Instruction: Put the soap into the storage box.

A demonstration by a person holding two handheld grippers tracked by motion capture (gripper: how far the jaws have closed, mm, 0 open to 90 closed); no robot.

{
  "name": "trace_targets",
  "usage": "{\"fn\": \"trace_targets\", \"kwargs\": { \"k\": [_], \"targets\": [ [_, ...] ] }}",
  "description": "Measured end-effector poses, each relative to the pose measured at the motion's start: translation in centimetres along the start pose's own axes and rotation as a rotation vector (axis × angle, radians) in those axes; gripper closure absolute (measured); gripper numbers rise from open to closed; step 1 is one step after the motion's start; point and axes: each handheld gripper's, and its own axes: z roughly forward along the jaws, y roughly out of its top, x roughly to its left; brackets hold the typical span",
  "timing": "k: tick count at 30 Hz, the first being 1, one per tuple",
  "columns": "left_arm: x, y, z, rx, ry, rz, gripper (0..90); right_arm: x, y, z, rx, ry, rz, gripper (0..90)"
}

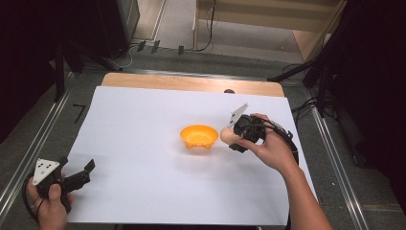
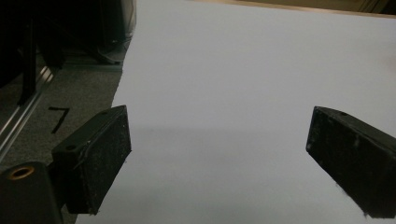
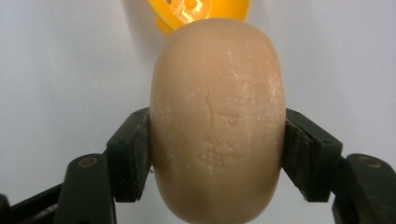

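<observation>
Left hand [image 1: 48, 203] low at near-left table edge; left gripper [image 1: 84, 172] level, jaws spread wide, nothing between. Right gripper [image 1: 230, 136], forearm angled inward, pinches tan soap bar [image 3: 217, 121] just beside orange bowl [image 1: 198, 135] on white sheet [image 1: 143, 177].

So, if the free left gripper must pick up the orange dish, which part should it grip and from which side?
Probably the rim of the orange dish, from above on its left side. The dish is an open, shallow bowl standing upright, so its thin wall fits between the jaws. The left gripper is open, and the right gripper with the soap occupies the other side.
</observation>
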Motion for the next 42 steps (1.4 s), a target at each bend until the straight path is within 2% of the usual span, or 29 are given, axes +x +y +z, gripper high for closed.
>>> {"fn": "trace_targets", "kwargs": {
  "k": [2, 10, 20, 34, 37, 38, 42],
  "targets": [
    [0.0, 0.0, 0.0, 0.0, 0.0, -0.001, 7.4, -0.1, 0.4, 0.1, -0.003, 0.018, -0.018, 33.6],
    [0.0, 0.0, 0.0, -0.002, -0.001, -0.001, 7.4, -0.4, 2.2, 0.2, -0.006, 0.025, -0.052, 33.6],
    [0.0, 0.0, 0.0, -0.004, -0.003, -0.003, 7.4, -0.4, 5.1, 0.9, -0.005, 0.044, -0.122, 33.6],
    [0.0, 0.0, 0.0, -0.003, -0.004, -0.003, 7.4, -0.1, 8.3, 2.2, 0.009, 0.069, -0.169, 33.5],
    [0.0, 0.0, 0.0, -0.004, -0.004, -0.002, 7.4, 0.1, 8.9, 2.5, 0.013, 0.075, -0.185, 33.5],
    [0.0, 0.0, 0.0, -0.004, -0.005, 0.0, 7.4, 0.2, 9.3, 2.7, 0.018, 0.074, -0.203, 33.5],
    [0.0, 0.0, 0.0, -0.004, -0.005, 0.0, 7.4, 0.4, 9.7, 2.9, 0.03, 0.077, -0.205, 33.5]
  ]
}}
